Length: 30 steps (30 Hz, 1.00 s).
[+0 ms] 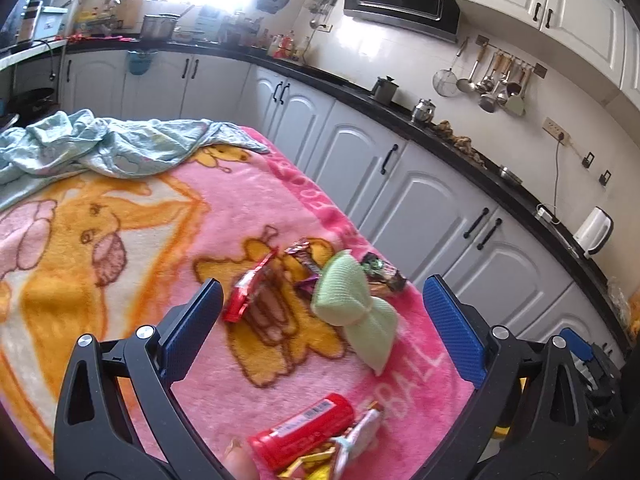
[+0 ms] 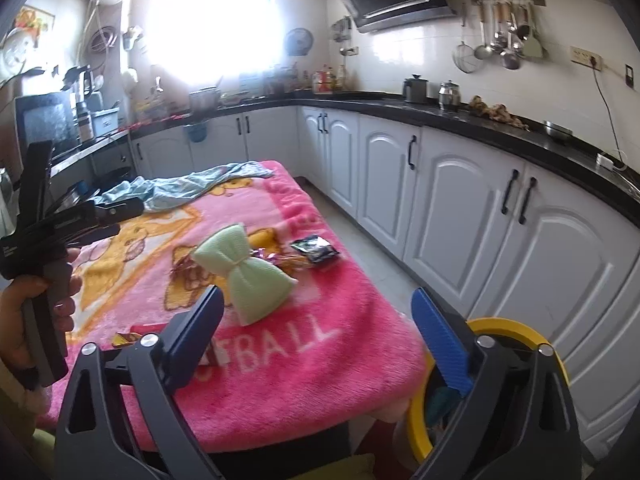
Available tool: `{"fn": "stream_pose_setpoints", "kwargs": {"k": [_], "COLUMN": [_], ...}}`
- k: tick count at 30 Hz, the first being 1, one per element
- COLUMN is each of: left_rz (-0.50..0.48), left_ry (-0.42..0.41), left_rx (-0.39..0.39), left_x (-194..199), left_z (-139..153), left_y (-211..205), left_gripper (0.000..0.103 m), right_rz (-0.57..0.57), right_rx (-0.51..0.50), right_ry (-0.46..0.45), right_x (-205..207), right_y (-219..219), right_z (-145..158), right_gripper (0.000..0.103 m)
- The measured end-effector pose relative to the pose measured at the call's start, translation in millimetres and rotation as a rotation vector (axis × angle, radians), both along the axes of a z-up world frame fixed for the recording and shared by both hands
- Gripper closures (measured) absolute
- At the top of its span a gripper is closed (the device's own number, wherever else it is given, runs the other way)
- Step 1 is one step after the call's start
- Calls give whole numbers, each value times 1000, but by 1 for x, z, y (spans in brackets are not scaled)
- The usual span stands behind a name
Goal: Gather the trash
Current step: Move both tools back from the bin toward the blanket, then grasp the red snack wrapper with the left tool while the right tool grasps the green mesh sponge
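Wrappers point(image 1: 256, 292) on blanket point(image 1: 120, 240); grippers seemingly empty.

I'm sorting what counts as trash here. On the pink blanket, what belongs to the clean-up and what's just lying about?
For the job: red wrapper, purple wrapper, dark wrapper, red tube, yellow bin.

Lying about: green bow-shaped sponge, blue cloth, pink blanket.

Left claw point(image 1: 322, 325) open, right claw point(image 2: 318, 330) open, empty
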<state>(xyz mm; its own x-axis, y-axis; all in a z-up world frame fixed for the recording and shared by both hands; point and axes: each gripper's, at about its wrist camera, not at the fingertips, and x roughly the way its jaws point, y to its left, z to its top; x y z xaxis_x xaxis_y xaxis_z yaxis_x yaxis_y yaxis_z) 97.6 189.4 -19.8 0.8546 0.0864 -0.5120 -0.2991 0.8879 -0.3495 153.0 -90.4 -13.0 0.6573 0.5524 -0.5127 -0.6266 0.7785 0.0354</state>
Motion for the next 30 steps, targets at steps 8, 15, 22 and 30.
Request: {"fn": "stream_pose_setpoints", "kwargs": {"k": [8, 15, 22, 30], "left_rz": [10, 20, 20, -4], "left_ry": [39, 115, 192, 264], "left_rx": [28, 34, 24, 10], "left_x": [2, 10, 28, 57], "left_z": [-8, -30, -55, -77], "left_y": [7, 17, 33, 51], "left_gripper": [11, 11, 11, 31], "right_rz": [95, 170, 213, 247], "right_rx": [-39, -114, -221, -297], "right_ry": [-29, -37, 89, 174], "right_x": [-6, 9, 51, 90], "right_y": [37, 75, 117, 156], "right_z": [-3, -19, -58, -88], "right_gripper": [8, 7, 7, 7]}}
